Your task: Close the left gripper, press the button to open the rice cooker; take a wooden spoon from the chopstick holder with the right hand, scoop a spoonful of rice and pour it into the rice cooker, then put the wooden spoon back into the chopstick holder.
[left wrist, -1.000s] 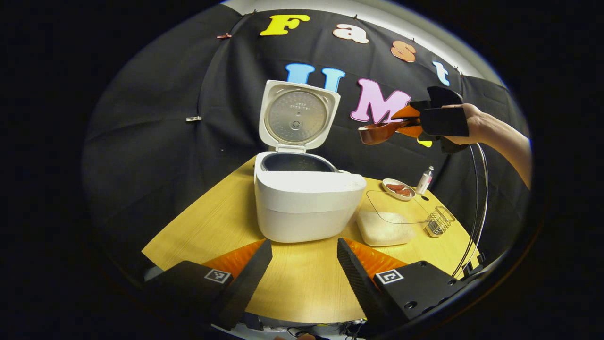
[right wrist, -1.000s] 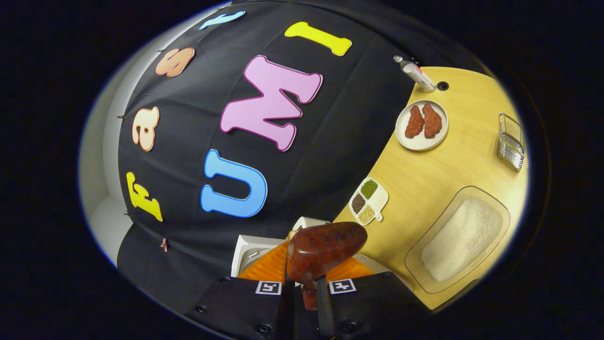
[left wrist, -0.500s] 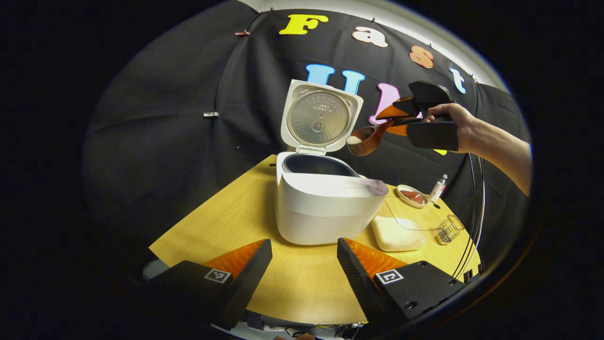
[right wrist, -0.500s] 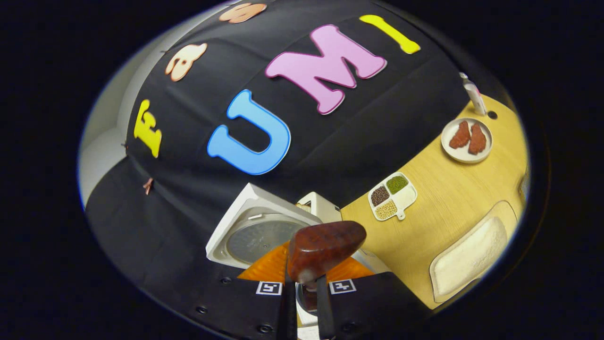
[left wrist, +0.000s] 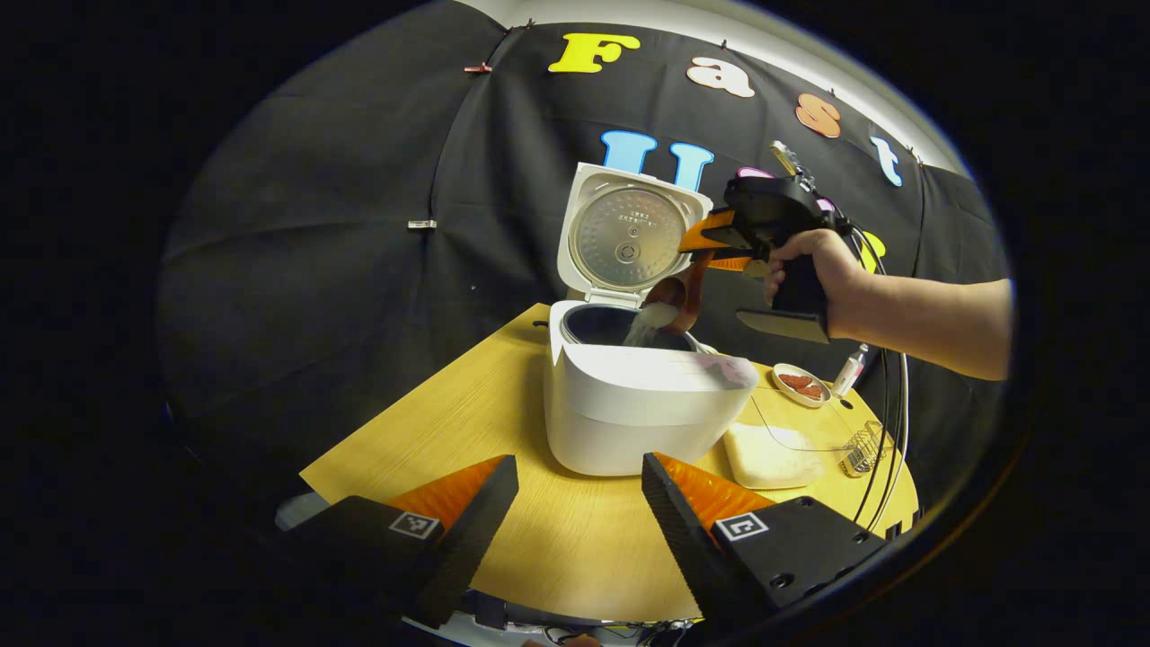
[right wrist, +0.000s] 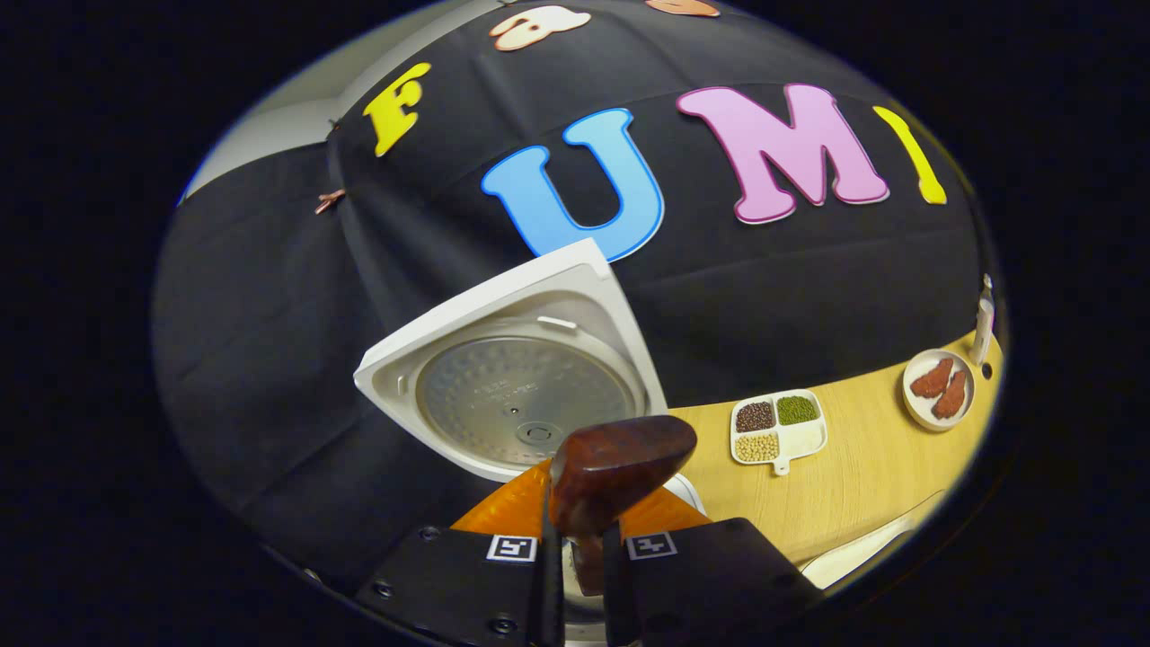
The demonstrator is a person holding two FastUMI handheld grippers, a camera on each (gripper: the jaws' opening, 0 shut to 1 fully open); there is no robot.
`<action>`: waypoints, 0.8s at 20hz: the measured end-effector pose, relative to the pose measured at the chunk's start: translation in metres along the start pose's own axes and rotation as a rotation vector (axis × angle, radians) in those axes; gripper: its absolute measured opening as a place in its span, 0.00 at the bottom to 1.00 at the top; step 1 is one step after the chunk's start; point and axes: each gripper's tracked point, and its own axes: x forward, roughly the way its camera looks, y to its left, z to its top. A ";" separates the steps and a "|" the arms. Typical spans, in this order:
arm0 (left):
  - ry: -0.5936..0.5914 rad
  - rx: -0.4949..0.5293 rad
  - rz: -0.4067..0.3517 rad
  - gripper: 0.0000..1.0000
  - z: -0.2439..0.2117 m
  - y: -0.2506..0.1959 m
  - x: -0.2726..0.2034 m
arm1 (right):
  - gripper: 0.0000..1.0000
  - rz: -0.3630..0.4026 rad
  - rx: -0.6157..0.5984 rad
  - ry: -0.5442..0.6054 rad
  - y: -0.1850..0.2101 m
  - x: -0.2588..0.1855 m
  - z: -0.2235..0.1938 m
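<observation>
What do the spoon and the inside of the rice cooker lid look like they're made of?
The wooden spoon looks like dark reddish wood, polished or lacquered: mottled grain with glossy highlights. The rice cooker lid has a white, probably plastic shell around a round, dimpled, dull silver plate, likely metal.

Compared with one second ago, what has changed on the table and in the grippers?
The right gripper carried the wooden spoon from high at the right to over the open rice cooker and tipped it; rice now pours into the pot. The left gripper stayed open; the lid stayed up.
</observation>
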 end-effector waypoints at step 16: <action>-0.007 0.014 0.001 0.96 0.006 -0.005 -0.007 | 0.21 0.220 -0.811 -0.037 0.072 0.019 -0.049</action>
